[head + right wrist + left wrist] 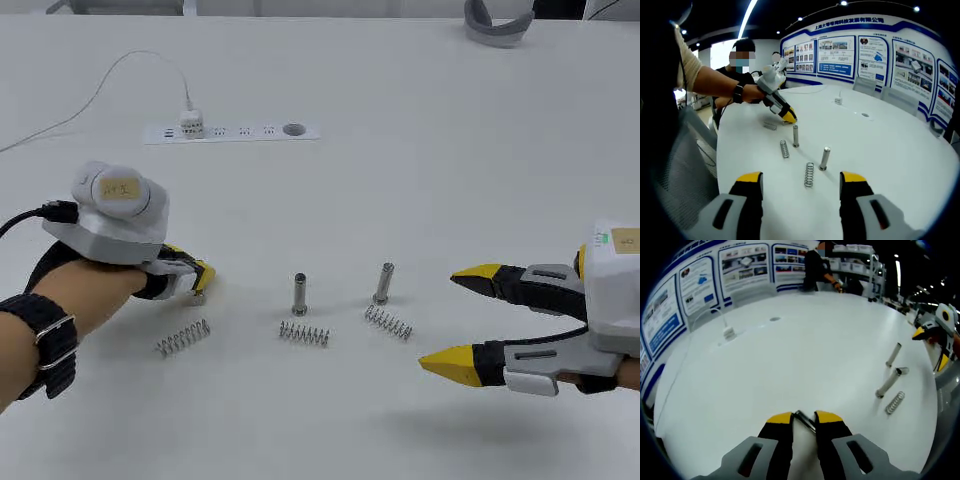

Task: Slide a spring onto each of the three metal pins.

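1. Head view: no spring sits on a pin yet, so by my reading all three are left for you to do. On the white tabletop [420, 190] the middle pin [299, 294] and the right pin [384, 283] stand upright. The middle spring [304, 334] and the right spring [388, 322] lie flat just in front of them. The left spring [183, 338] lies near your left hand-held gripper [198, 283], which is low at the surface. Your right hand-held gripper [460, 318] hovers with its jaws wide, holding nothing, apart from the pins. A power strip [230, 131] lies farther back.
2. Left gripper view: your jaws are narrow, closed on the third pin [804, 420], which sits tilted between the yellow tips, close to the tabletop. It looks as if it needs standing up before a spring can go on.
3. Right gripper view: your jaws spread wide and empty, with the right spring on the tabletop just ahead between them. The tabletop is plain, smooth and white. Blue-framed poster boards [875, 52] line the wall behind it, with lights on a dark ceiling.
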The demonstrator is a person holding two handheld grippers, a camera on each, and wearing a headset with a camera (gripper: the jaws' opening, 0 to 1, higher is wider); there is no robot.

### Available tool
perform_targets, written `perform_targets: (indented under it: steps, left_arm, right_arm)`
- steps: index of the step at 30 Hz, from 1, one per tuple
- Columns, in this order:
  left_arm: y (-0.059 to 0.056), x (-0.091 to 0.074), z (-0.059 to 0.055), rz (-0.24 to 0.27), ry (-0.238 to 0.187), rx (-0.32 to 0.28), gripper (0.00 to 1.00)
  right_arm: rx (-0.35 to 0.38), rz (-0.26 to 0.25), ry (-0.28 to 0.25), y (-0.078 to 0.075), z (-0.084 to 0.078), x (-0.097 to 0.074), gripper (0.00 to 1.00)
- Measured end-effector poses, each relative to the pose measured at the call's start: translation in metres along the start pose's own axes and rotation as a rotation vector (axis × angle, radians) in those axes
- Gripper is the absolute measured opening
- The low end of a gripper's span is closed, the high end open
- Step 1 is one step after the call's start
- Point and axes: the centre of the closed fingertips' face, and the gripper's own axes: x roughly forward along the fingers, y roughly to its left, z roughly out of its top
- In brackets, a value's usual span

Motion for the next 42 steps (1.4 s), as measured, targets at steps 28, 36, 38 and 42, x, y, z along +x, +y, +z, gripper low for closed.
perform_targets:
  steps: [28, 36, 38, 42]
  left_arm:
    - [0.0003, 0.0055, -0.0026, 0.010, 0.074, 0.106, 0.11]
    - [0.0011, 0.0046, -0.0045, 0.017, 0.104, 0.099, 0.11]
    - [0.0011, 0.0045, -0.0048, 0.016, 0.105, 0.094, 0.11]
    - [0.0009, 0.0044, -0.0050, 0.012, 0.112, 0.087, 0.10]
  right_arm:
    - [0.015, 0.004, 0.006, 0.0012, -0.0034, 0.0009, 0.63]
    - [0.012, 0.005, 0.006, 0.0027, -0.0025, 0.0003, 0.63]
    - [0.011, 0.006, 0.007, 0.0029, -0.0023, 0.0005, 0.63]
    - [0.011, 0.008, 0.009, 0.0031, -0.0023, 0.0009, 0.63]
